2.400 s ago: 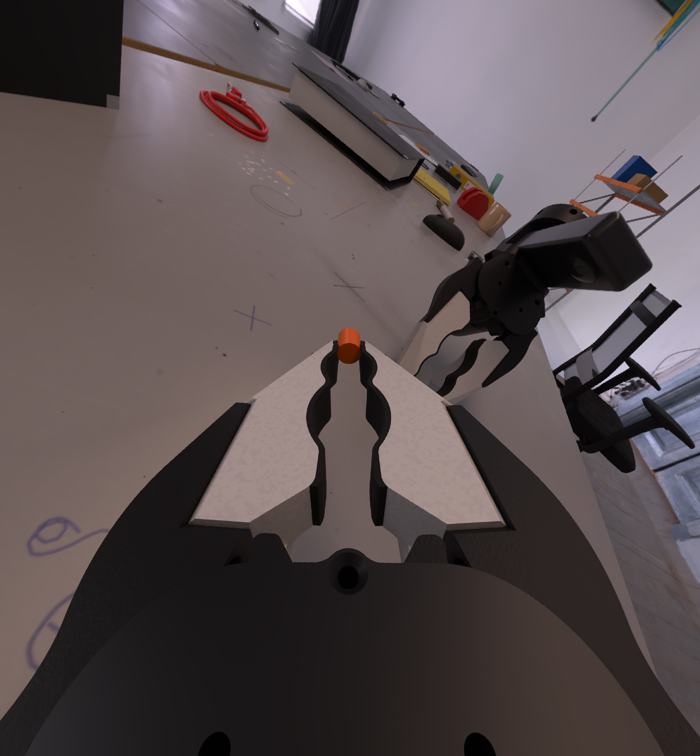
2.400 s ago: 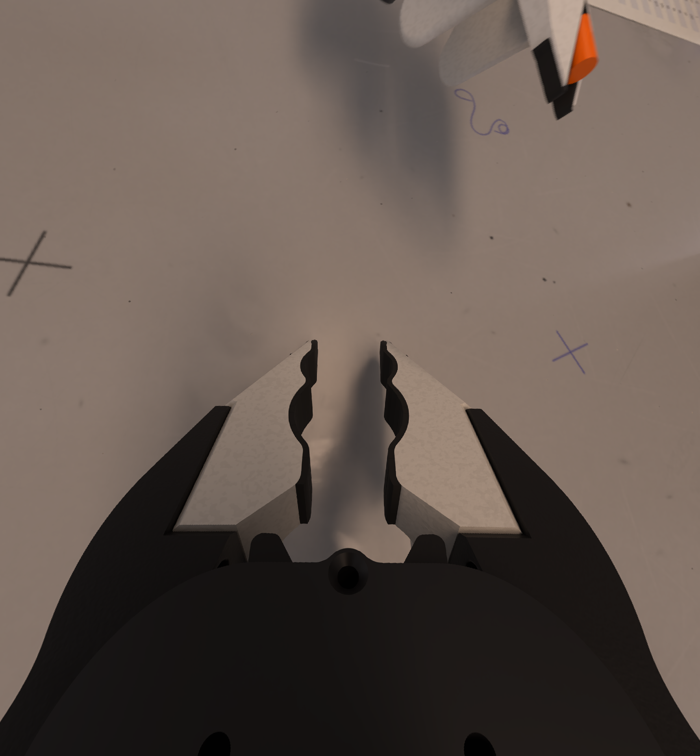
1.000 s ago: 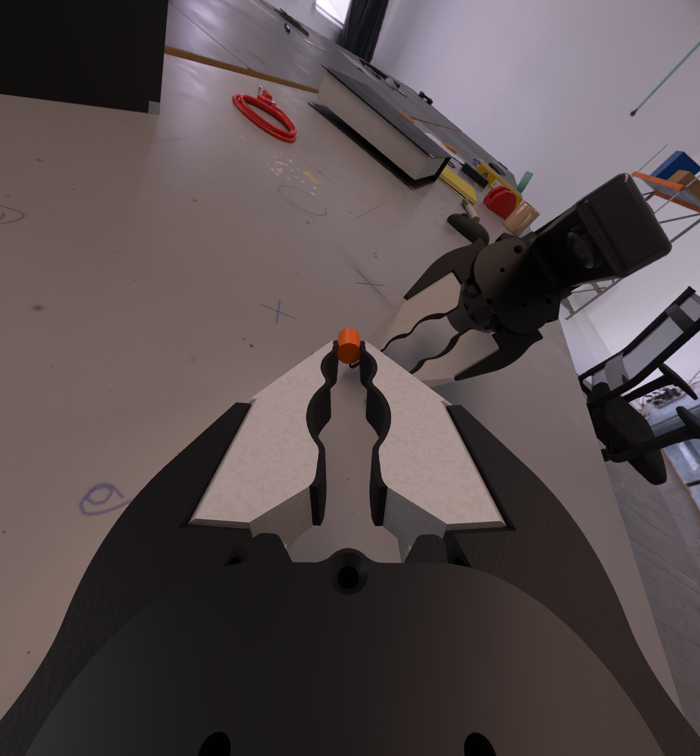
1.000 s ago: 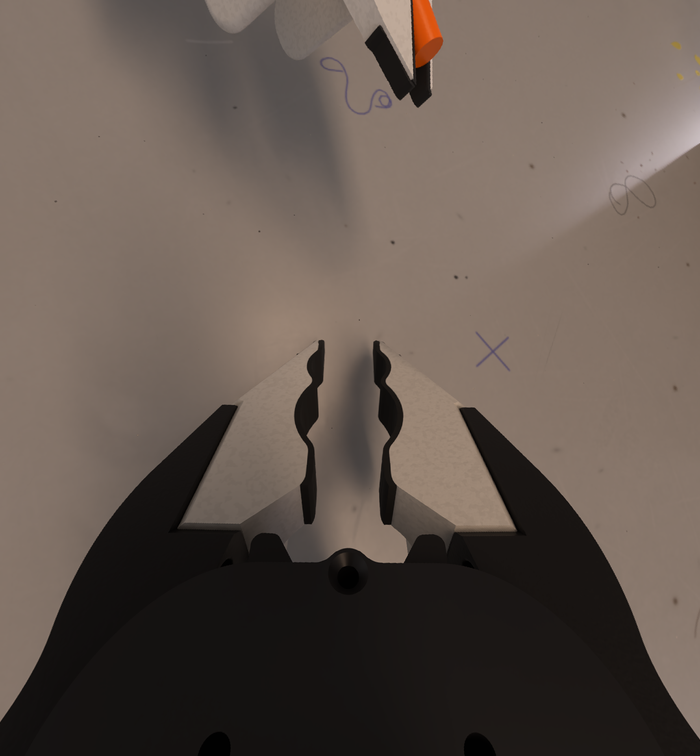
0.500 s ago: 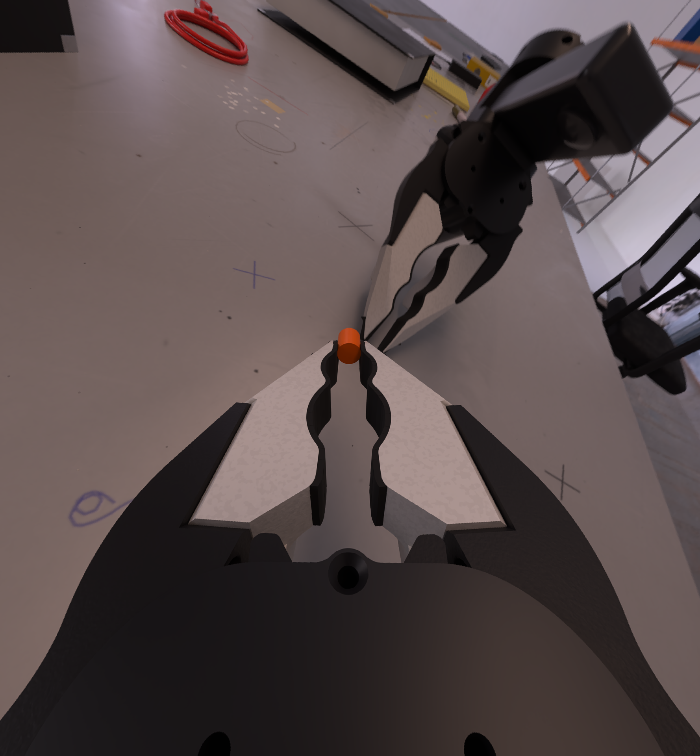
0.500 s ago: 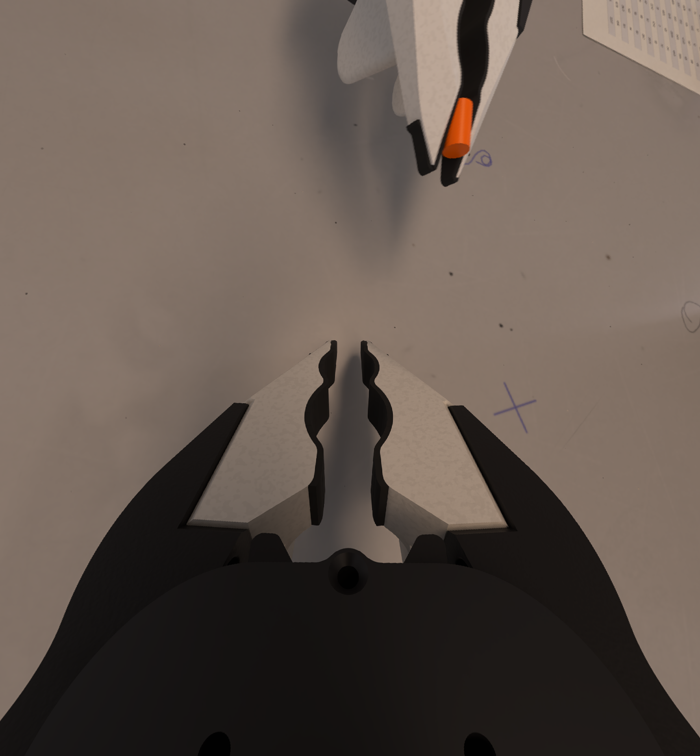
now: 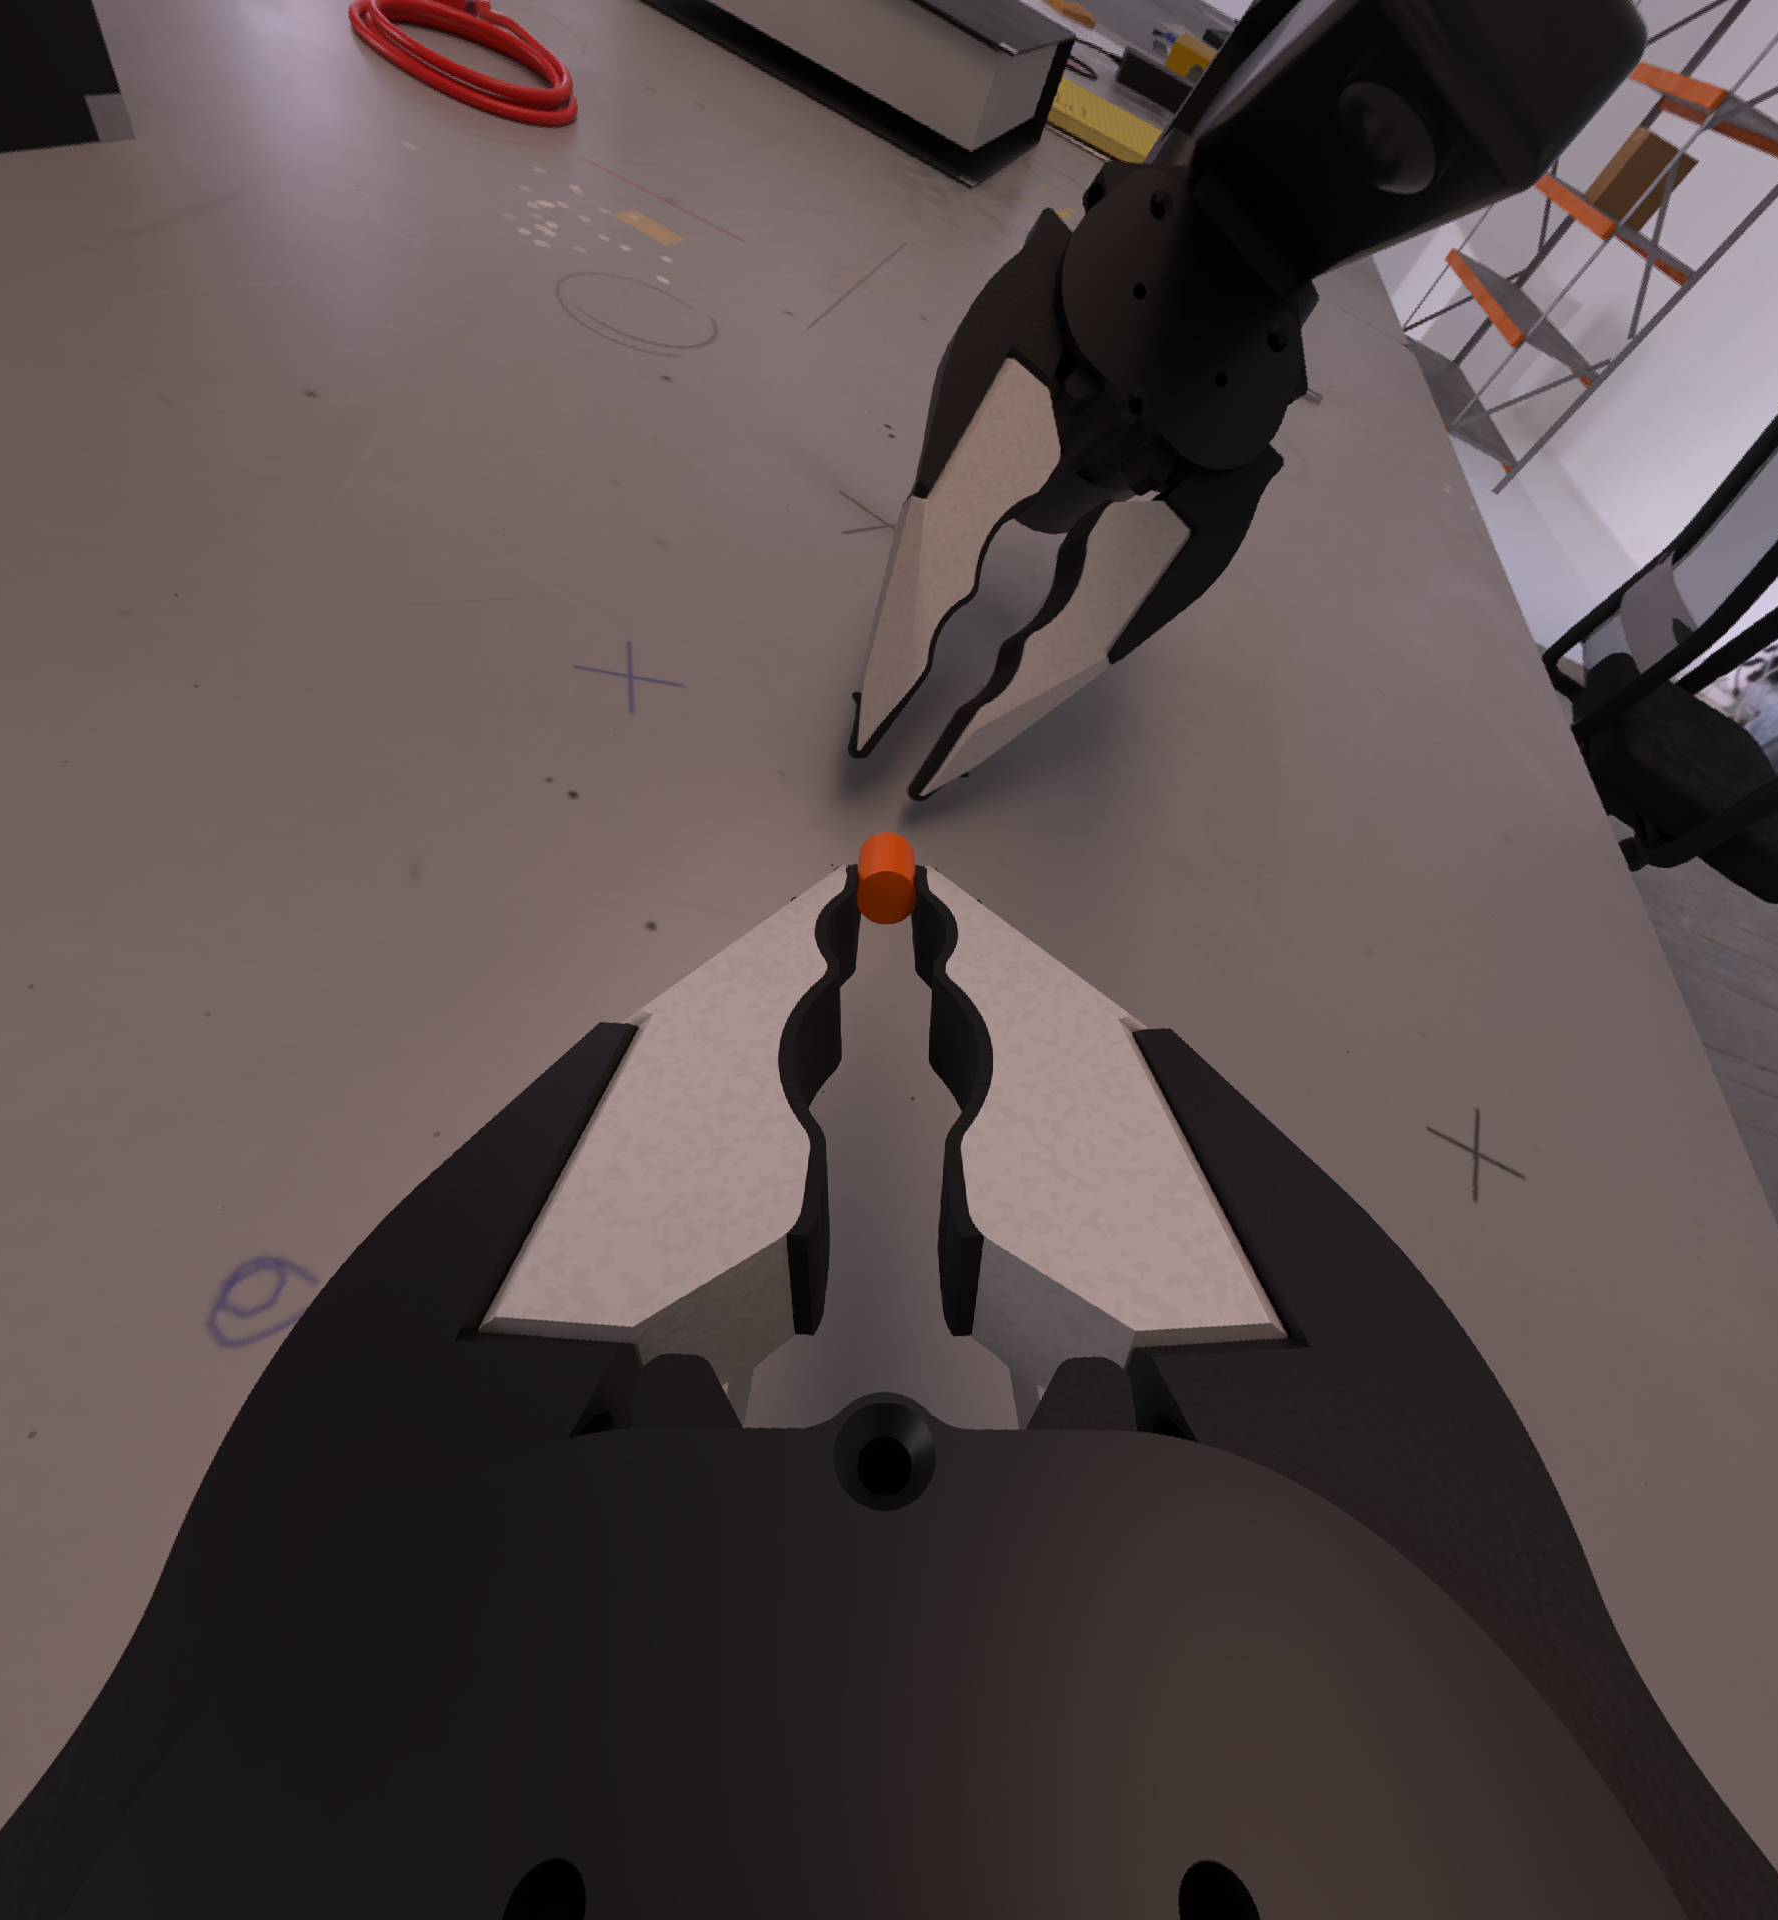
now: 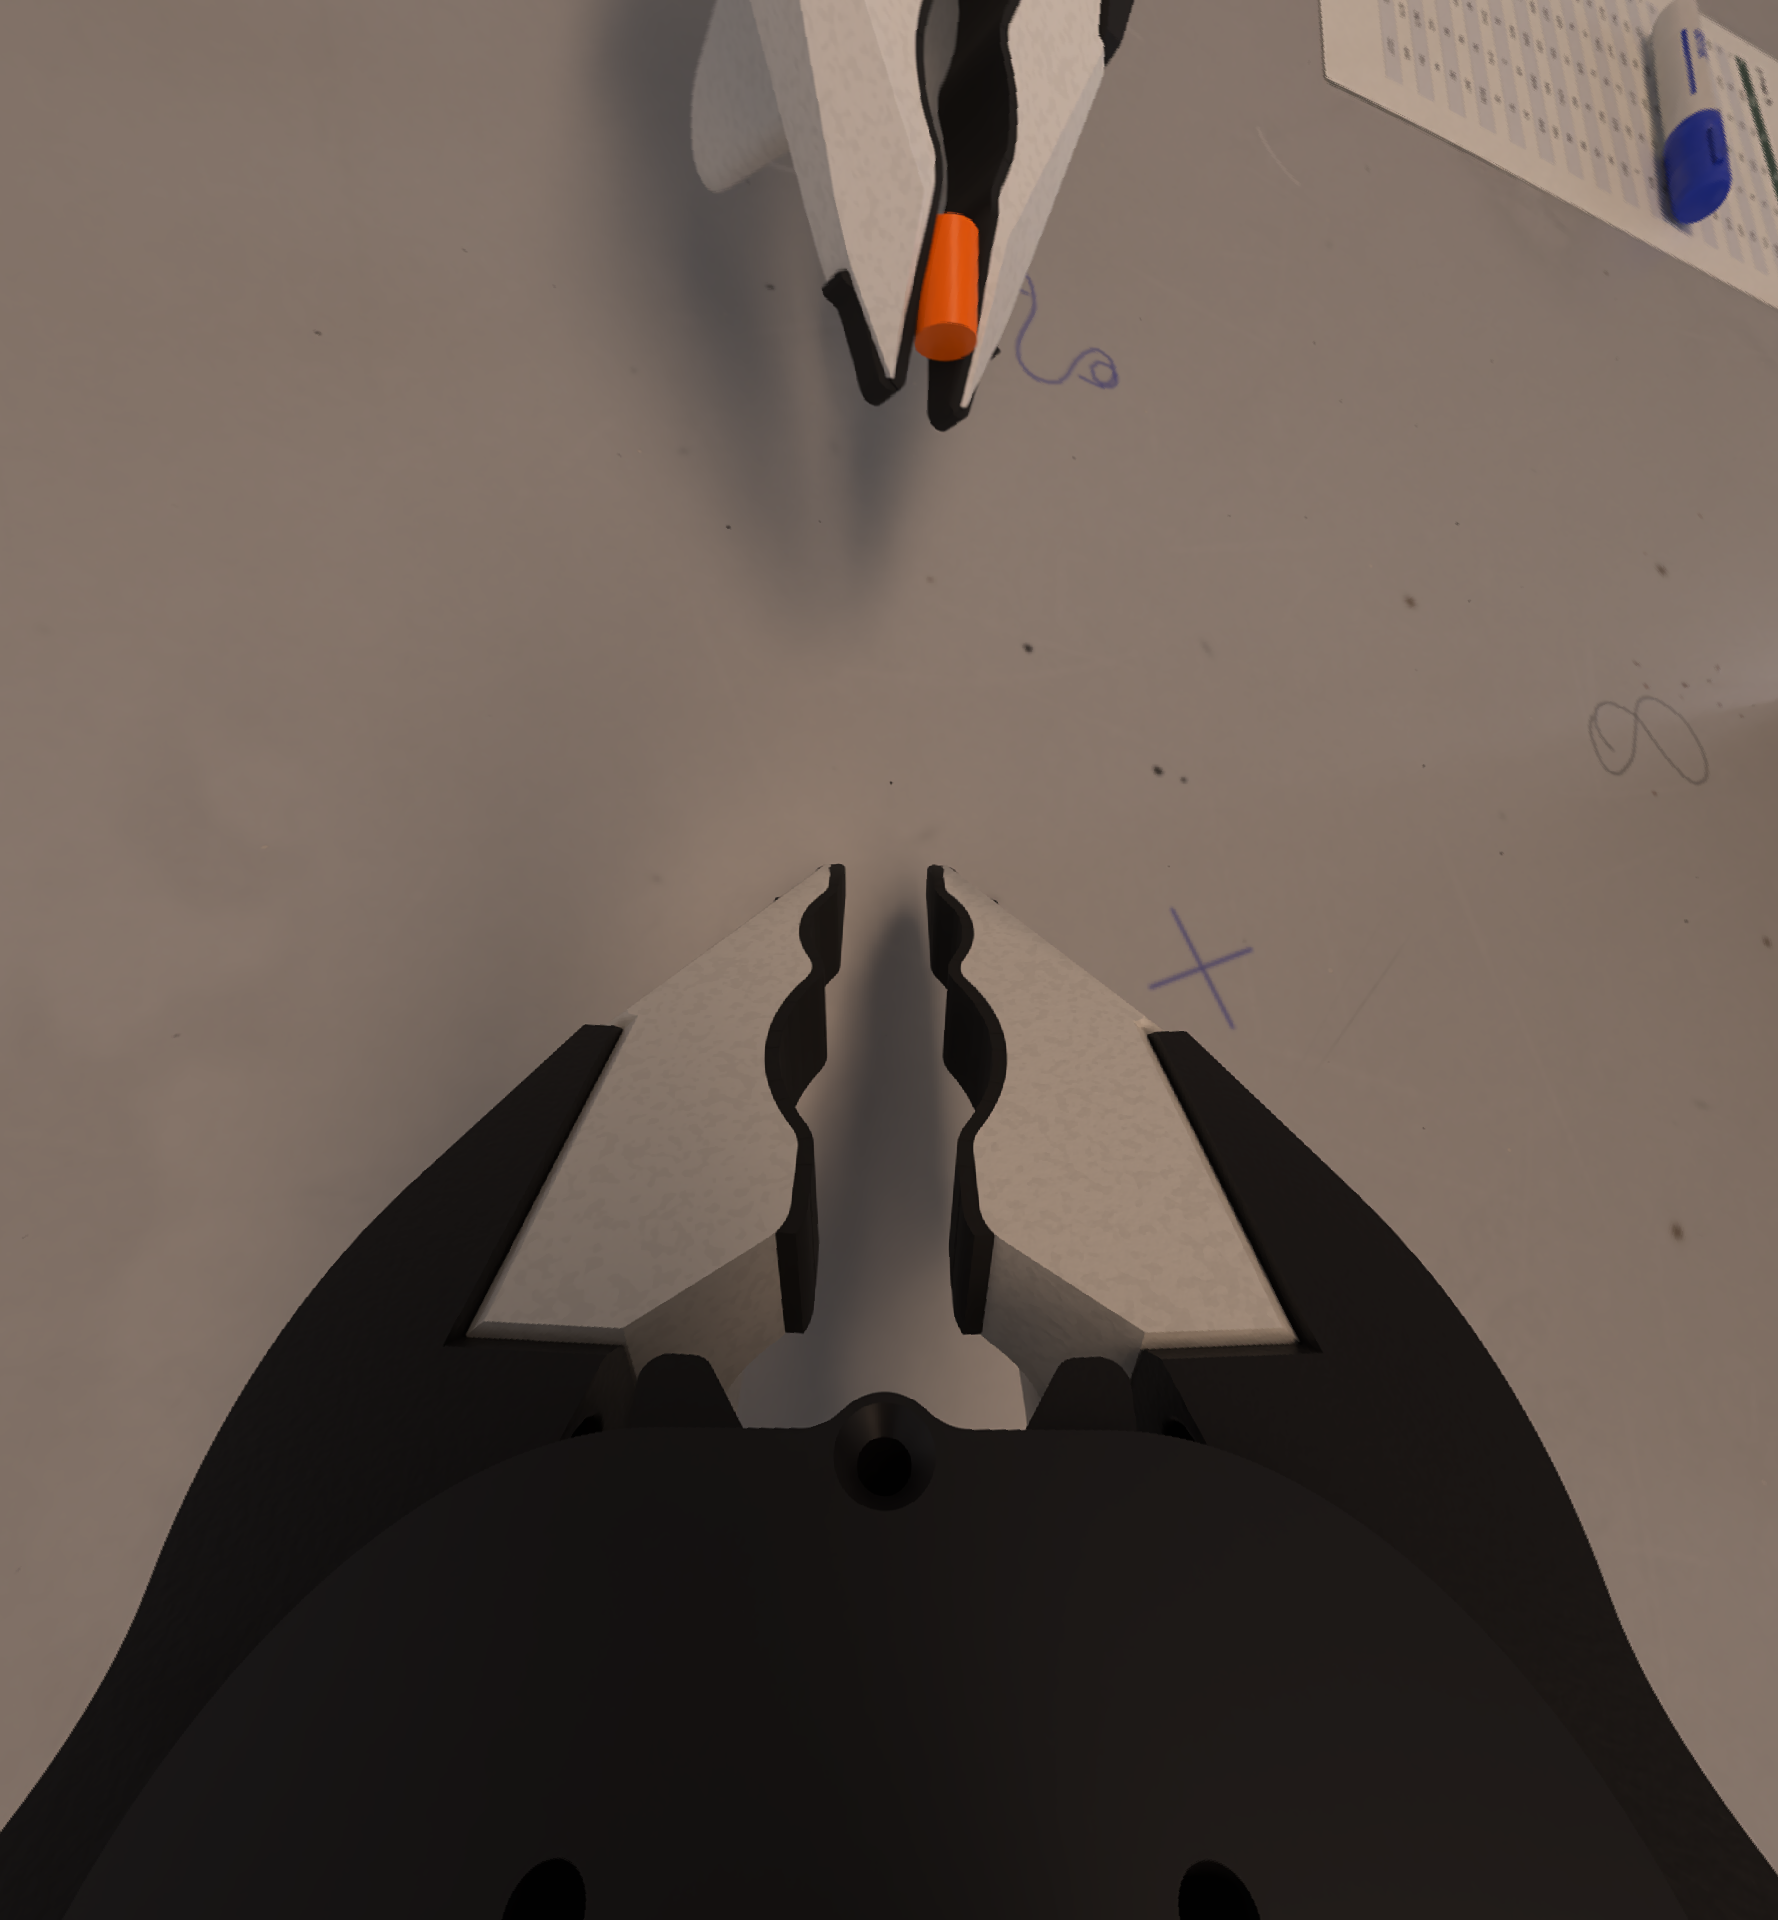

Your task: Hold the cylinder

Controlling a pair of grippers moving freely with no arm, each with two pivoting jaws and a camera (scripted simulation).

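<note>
Since half a second ago our right gripper (image 7: 890, 769) has swung closer, its tips now just beyond the cylinder (image 7: 885, 881), and its fingers have spread a little wider. Going left to right: our left gripper (image 7: 885, 883) is clenched on the orange cylinder, pinching it in the small notch right at the fingertips, above the table and not resting on it; the right wrist view shows the same cylinder (image 8: 947, 286) sticking out sideways from those tips. Our right gripper (image 8: 885, 873) is parted and empty, nothing between its pads, hovering low over the table (image 8: 345, 623). We judge the cylinder small, light, rigid and smooth, so it can pivot or slip with such a tip-only pinch; better to take it across the round side, mid-length, seated in a notch. The table is a flat grey-beige top with pen crosses (image 7: 630, 677), scribbles and specks, likely low grip. Far left lies a red coiled cable (image 7: 464, 57), a long flat box (image 7: 864, 62) behind, then a metal shelf rack (image 7: 1591, 208) and a black office chair (image 7: 1716, 790) at right. A printed sheet (image 8: 1550, 145) with a blue marker (image 8: 1690, 135) sits at the table's corner.
</note>
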